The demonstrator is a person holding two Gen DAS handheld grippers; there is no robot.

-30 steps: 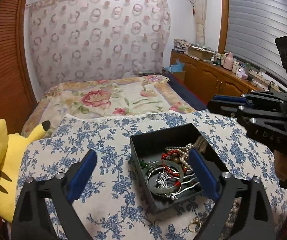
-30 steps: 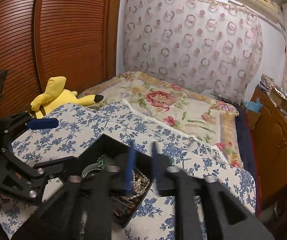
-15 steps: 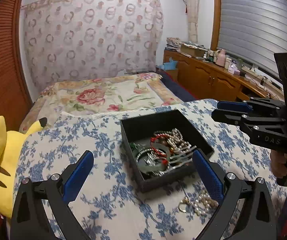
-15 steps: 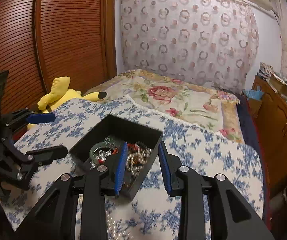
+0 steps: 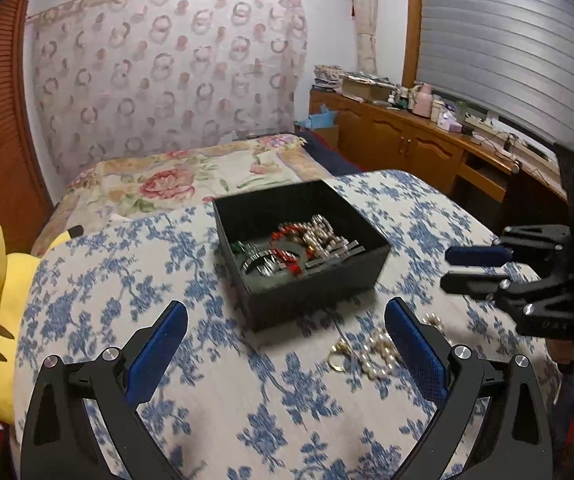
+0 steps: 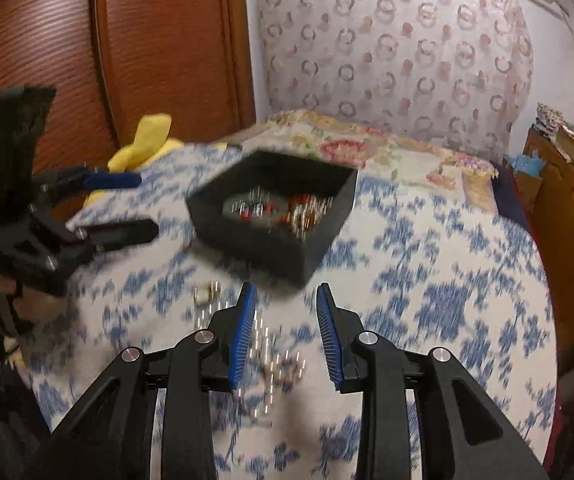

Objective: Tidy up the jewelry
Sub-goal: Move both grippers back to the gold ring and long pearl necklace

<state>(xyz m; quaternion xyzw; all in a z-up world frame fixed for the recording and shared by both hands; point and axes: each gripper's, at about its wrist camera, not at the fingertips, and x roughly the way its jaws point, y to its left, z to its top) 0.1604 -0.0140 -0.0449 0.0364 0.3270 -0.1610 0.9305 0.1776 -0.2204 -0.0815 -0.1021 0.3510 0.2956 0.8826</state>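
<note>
Writing: "DAS" faintly on right gripper, hardly legible | box mid-surface, jewelry tangled inside | pearls and gold ring loose toward near edge, part hidden behind left gripper | both fingers apart, empty | right-wrist view blurred

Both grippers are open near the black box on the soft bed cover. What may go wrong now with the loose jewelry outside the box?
1. The pearl strand and gold ring lie on soft blue-flowered cover; open left gripper may press them into the cloth instead of gripping.
2. The right gripper view is blurred, so it likely moves fast and could miss.
3. The black box stands close; either gripper could knock it.
</note>
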